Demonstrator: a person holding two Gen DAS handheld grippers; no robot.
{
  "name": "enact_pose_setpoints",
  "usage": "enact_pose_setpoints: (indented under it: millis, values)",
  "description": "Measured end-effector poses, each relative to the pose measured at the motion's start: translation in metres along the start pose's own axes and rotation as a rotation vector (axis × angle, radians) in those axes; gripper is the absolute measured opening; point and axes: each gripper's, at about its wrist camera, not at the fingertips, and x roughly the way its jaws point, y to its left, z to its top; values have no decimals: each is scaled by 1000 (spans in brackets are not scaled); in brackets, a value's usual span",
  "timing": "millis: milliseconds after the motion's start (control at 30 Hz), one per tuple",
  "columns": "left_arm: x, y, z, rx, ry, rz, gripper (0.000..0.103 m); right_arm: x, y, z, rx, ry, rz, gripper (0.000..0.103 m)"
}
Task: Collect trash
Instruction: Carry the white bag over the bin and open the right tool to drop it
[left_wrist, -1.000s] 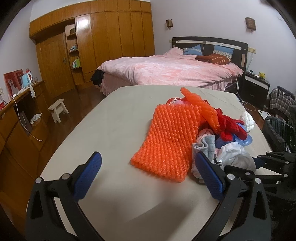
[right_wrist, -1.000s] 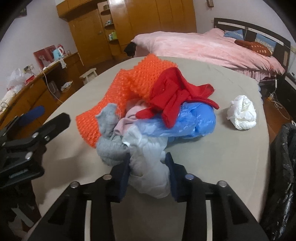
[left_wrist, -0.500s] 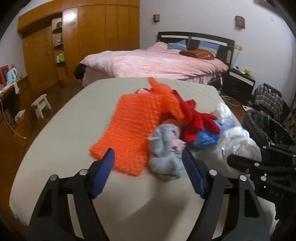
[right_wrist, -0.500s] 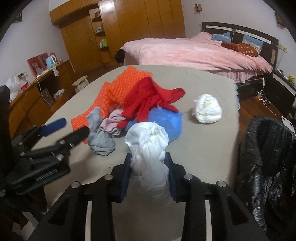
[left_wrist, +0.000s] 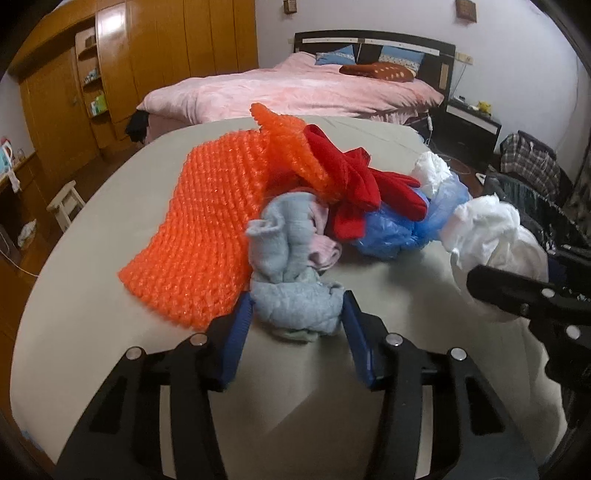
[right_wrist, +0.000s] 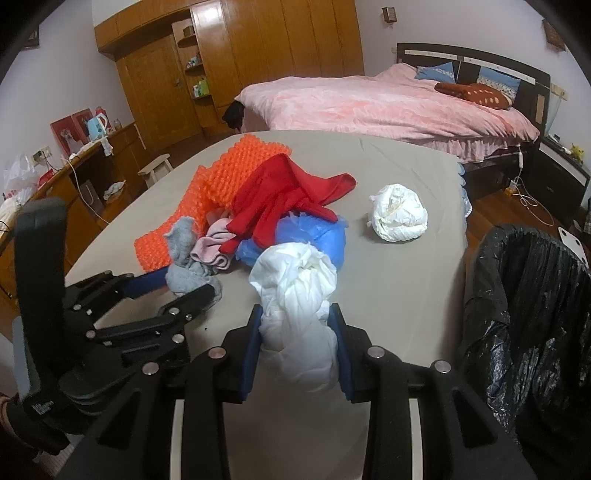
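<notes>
You had the right gripper (right_wrist: 295, 341) clamped on the crumpled white plastic bag (right_wrist: 295, 291), left gripper (left_wrist: 297, 325) pinching the grey cloth wad (left_wrist: 295, 295) between its pads; lifting straight up looked best.

Bare table (right_wrist: 406, 280) lies open on my right toward black bin bag (right_wrist: 535, 295); white wad (right_wrist: 399, 212) sits alone; clothes pile (left_wrist: 332, 192) blocks ahead.

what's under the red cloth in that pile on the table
The red cloth lies draped over the blue plastic bag and partly over the orange bubble wrap; a pink cloth pokes out beneath it. Whatever sits deeper under it is covered.
</notes>
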Motion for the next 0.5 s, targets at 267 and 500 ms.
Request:
enact_pose_setpoints:
  millis: [267,500]
  values:
    - [-25,7,3,-47,-45,-15,43,-17,2,0,-15,-31,12,35]
    - [-68,1,13,-53,-116,-18,43,-48,-1,6,2,-93,14,35]
